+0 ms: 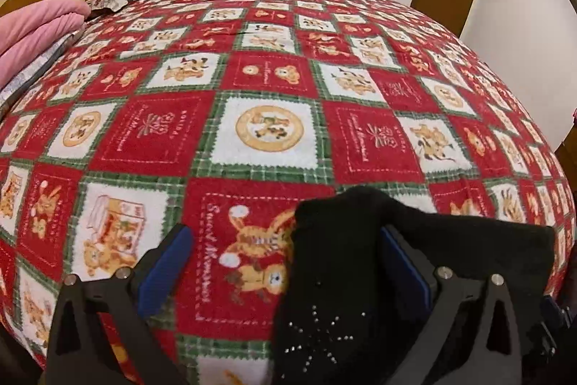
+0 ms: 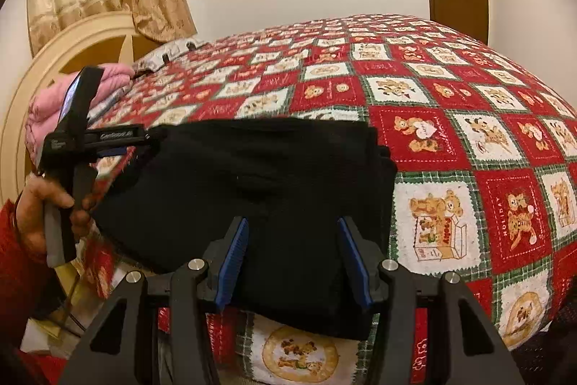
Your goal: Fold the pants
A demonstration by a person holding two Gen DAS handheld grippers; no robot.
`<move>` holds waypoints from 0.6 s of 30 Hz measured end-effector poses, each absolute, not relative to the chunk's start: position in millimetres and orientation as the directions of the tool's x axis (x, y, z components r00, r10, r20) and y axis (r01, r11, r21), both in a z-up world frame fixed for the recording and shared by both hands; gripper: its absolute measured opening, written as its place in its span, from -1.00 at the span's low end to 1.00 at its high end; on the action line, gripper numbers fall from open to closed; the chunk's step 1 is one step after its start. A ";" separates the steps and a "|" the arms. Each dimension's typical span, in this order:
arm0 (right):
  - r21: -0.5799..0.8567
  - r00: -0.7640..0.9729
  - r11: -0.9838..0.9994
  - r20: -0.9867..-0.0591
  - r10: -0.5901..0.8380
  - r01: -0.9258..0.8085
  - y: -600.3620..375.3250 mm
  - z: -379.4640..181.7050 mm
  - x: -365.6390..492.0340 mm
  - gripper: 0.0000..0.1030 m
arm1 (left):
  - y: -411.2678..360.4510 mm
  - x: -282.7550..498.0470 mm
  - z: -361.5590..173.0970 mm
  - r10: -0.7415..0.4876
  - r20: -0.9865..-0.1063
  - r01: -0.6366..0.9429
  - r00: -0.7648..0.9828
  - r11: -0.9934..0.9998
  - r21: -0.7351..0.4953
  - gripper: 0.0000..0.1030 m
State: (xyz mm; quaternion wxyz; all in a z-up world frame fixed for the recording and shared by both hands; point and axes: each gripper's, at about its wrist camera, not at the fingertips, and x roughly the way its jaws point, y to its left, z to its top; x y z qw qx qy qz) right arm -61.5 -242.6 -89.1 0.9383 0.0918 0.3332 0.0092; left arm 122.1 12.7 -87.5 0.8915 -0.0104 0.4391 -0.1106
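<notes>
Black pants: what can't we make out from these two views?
- Right wrist view: the black pants lose their near edge behind the right claw; whether its pads press the cloth is unclear.
- Left wrist view: the pants cover one finger of the left claw, and the bottom edge cuts the cloth.
</notes>
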 end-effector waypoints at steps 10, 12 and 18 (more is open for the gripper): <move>0.447 0.861 0.876 -0.503 0.080 0.180 -300.3 -86.2 -83.1 0.29 | 8.9 75.3 -84.3 -0.216 -0.769 0.221 0.602 0.970 -0.100 1.00; 0.470 0.847 0.858 -0.525 0.084 0.206 -307.9 -92.3 -80.2 0.34 | 6.2 72.7 -87.0 -0.222 -0.775 0.231 0.592 0.968 -0.102 1.00; 0.535 0.812 0.802 -0.573 0.114 0.265 -319.5 -115.9 -74.1 0.35 | -2.4 62.0 -89.9 -0.190 -0.769 0.243 0.611 0.969 -0.046 1.00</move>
